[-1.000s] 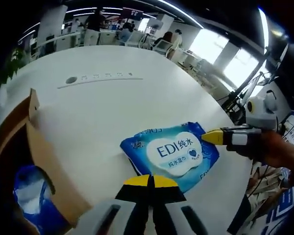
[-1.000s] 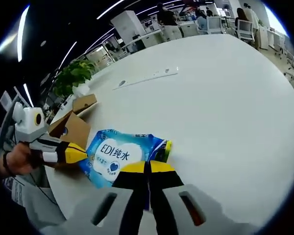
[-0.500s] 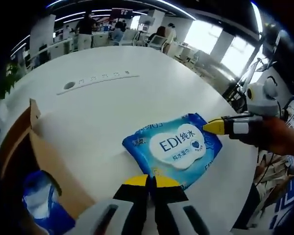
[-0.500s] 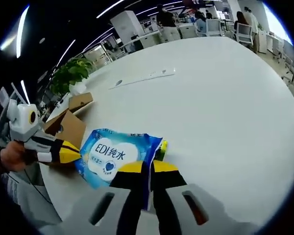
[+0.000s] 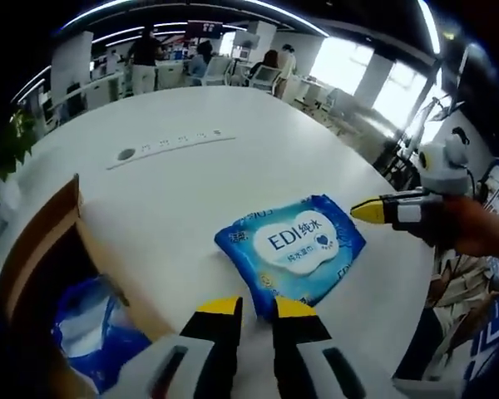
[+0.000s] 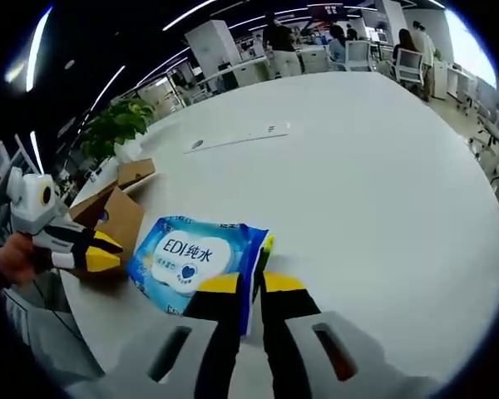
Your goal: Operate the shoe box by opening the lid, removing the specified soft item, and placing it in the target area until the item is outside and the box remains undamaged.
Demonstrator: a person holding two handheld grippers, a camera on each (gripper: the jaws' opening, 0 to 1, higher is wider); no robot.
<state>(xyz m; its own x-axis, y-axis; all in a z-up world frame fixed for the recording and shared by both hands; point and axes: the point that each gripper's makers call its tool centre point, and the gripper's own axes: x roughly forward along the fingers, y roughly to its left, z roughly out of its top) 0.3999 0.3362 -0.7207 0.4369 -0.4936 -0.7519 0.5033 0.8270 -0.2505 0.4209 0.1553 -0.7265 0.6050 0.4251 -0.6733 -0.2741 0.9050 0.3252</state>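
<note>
A blue wet-wipes pack (image 5: pixel 291 245) with a white label lies flat on the white table (image 5: pixel 233 174), out of the box. The open cardboard shoe box (image 5: pixel 33 258) stands left of it, with another blue pack (image 5: pixel 91 324) inside. My left gripper (image 5: pixel 256 306) is open just short of the pack's near edge, nothing between its jaws. My right gripper (image 6: pixel 251 284) is open too, and the pack (image 6: pixel 195 253) has its edge showing through the gap. In the left gripper view the right gripper (image 5: pixel 370 210) hangs just off the pack's right corner. The left gripper (image 6: pixel 108 251) hovers near the box (image 6: pixel 121 212).
A round grommet and a strip of sockets (image 5: pixel 170 141) are set in the table further out. A potted plant (image 6: pixel 121 125) stands past the box. Office desks, chairs and people are far behind. The table's edge (image 5: pixel 399 274) runs close by the right gripper.
Both pairs of jaws have parted from shut to open. The left gripper's view has pulled back, so more of the box's inside shows. The pack stays on the table.
</note>
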